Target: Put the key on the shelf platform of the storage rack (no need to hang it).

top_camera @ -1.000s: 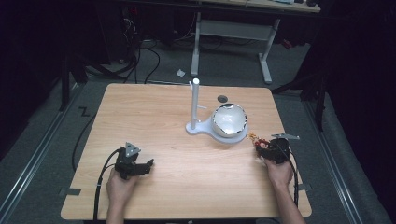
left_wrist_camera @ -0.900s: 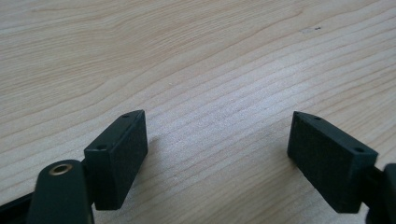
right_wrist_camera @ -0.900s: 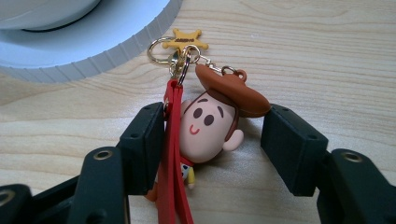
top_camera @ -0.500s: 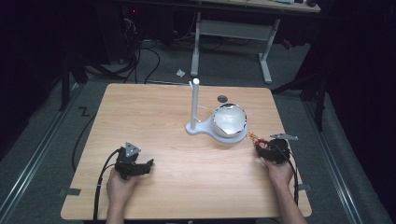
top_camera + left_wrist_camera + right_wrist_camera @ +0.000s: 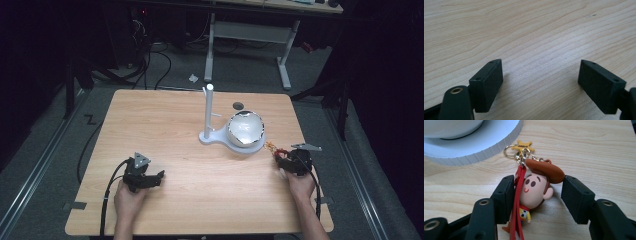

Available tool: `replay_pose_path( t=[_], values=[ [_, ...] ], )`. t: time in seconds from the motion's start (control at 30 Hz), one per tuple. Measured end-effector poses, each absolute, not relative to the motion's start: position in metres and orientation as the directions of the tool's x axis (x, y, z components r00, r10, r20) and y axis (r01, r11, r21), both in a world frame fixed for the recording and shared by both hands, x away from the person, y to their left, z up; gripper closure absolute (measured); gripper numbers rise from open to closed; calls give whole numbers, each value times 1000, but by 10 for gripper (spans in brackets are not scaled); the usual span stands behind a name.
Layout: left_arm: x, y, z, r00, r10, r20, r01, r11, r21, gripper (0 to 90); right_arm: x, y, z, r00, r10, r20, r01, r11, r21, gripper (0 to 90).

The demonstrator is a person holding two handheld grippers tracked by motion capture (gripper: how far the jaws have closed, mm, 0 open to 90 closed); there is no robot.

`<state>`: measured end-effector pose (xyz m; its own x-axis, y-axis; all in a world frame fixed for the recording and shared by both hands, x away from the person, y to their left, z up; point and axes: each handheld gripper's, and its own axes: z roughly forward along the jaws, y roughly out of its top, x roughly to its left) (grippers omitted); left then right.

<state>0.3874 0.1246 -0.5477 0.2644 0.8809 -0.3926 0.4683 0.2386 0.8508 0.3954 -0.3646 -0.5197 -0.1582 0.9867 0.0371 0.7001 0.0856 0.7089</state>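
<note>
A cowboy keychain figure [image 5: 534,191] with a brown hat, a red strap and a gold star charm lies on the wooden table [image 5: 175,125], close to the white stand [image 5: 474,145]. My right gripper [image 5: 537,187] has just been closing its jaws and now holds the figure. One pad rests against the strap and cheek, the other against the hat brim. From above, the keychain [image 5: 272,148] shows just ahead of the right gripper [image 5: 278,156] near the table's right edge. My left gripper [image 5: 159,177] rests low on the table at the near left, open [image 5: 540,72] over bare wood.
A white stand [image 5: 215,137] with an upright post [image 5: 208,107] and a shiny round bowl [image 5: 245,129] sits right of centre. A small dark disc [image 5: 238,105] lies behind it. Cables trail from both grippers toward the near edge.
The right gripper's jaws have drawn in around the keychain figure. Both hands stay where they were.
</note>
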Motion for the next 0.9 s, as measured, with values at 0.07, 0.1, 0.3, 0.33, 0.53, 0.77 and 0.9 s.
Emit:
replay_pose_path(
  t=[0.07, 0.1, 0.3, 0.33, 0.53, 0.77, 0.9],
  values=[
    [387, 125, -548, 265, 881, -393, 468, 239, 851, 204, 394, -366, -518, -157, 987, 44, 696, 79, 714, 453],
    [387, 125, -548, 264, 881, -393, 468, 239, 851, 204, 394, -367, -518, -160, 986, 40, 693, 83, 716, 456],
    [387, 125, -548, 264, 881, -393, 468, 239, 851, 204, 390, -370, -514, -165, 985, 41, 686, 85, 722, 628],
    [387, 125, -548, 264, 881, -393, 468, 239, 851, 204, 389, -371, -514, -177, 983, 50, 668, 82, 740, 636],
    [387, 125, -548, 264, 881, -393, 468, 239, 851, 204, 387, -375, -512, -181, 981, 66, 672, 74, 737, 639],
    [387, 125, -548, 264, 881, -392, 468, 239, 851, 204, 380, -379, -506, -187, 980, 72, 651, 69, 756, 641],
    [387, 125, -548, 264, 881, -393, 468, 239, 851, 204, 376, -382, -501, -195, 978, 71, 640, 72, 765, 641]
  ],
)
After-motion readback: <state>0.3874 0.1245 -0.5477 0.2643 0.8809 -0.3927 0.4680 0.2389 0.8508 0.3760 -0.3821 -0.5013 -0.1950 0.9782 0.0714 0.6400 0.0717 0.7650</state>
